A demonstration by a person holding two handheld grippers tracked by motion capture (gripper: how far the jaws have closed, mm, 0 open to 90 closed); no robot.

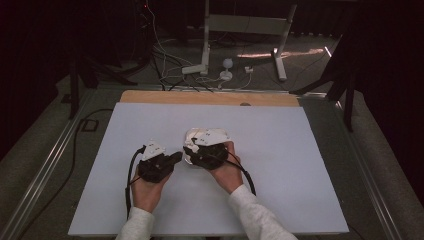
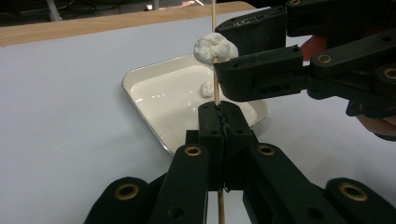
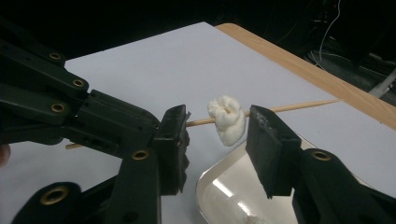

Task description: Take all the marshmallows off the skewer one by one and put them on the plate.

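Observation:
A thin wooden skewer [image 2: 215,88] stands up out of my left gripper [image 2: 223,112], which is shut on its lower part. A white marshmallow [image 2: 214,48] is threaded on the skewer above the grip. My right gripper [image 3: 219,135] is open, one jaw on each side of the marshmallow [image 3: 227,119], with a gap at the left pad. The skewer [image 3: 299,106] runs on past the right pad. Both grippers hang over a white enamel tray [image 2: 154,135] with another white lump [image 2: 207,87] in it. In the high view the left gripper [image 1: 176,157] and right gripper [image 1: 189,150] meet at the tray [image 1: 192,134].
The tray sits near the middle of a white board [image 1: 280,150] on the table, with a wooden strip [image 1: 210,97] along the far edge. Beyond the table are cables and a white stand [image 1: 205,60] on the floor.

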